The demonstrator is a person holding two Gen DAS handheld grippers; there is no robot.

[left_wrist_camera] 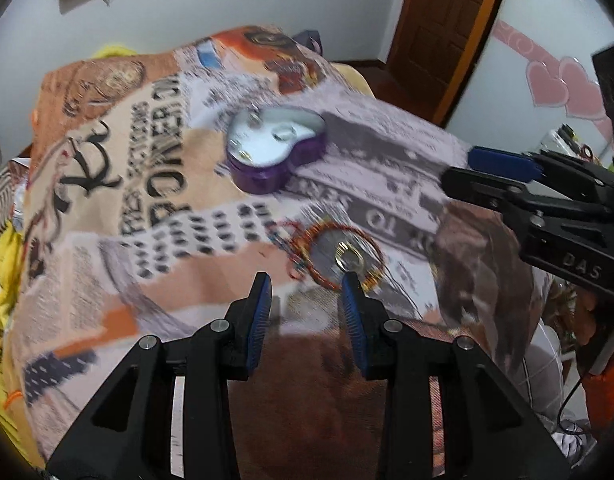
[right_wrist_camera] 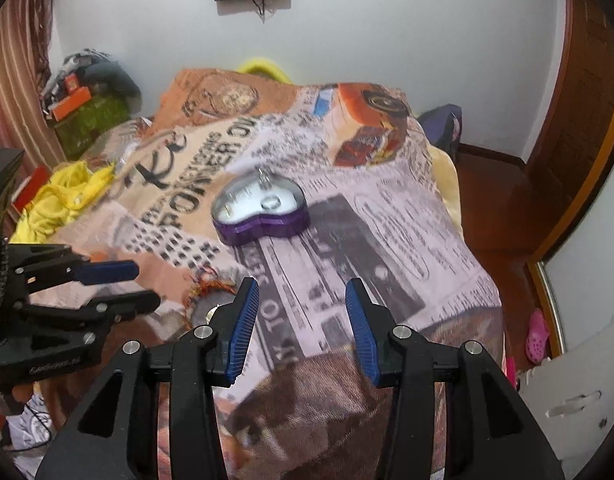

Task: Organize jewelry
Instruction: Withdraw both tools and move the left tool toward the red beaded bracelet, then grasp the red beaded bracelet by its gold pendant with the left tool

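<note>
Left wrist view: the left tool [left_wrist_camera: 307, 282] points down at the bed's printed blanket [left_wrist_camera: 107, 184], jaws apart with nothing between them. The beaded bracelet [left_wrist_camera: 339, 254], a red-orange loop with a gold ring [left_wrist_camera: 349, 260] lying inside it, sits just beyond the fingertips and slightly toward the right-hand finger; that finger's tip overlaps the loop's near edge in the picture, though contact cannot be confirmed through the blur. The purple heart-shaped jewelry box [left_wrist_camera: 277, 148] stands open farther ahead, well apart from the bracelet. The right tool [left_wrist_camera: 459, 168] enters from the right edge, aimed toward the box.

Right wrist view: the right tool [right_wrist_camera: 301, 292] has its jaws apart and empty over the blanket [right_wrist_camera: 387, 208]. The box [right_wrist_camera: 261, 212] lies straight ahead. The bracelet [right_wrist_camera: 211, 288] lies off to the left, partly hidden by this tool's left finger, with the left tool [right_wrist_camera: 147, 286] just beside it.

Judgement: the left tool is plainly nearer the bracelet; the loop has no long axis to align to.
</note>
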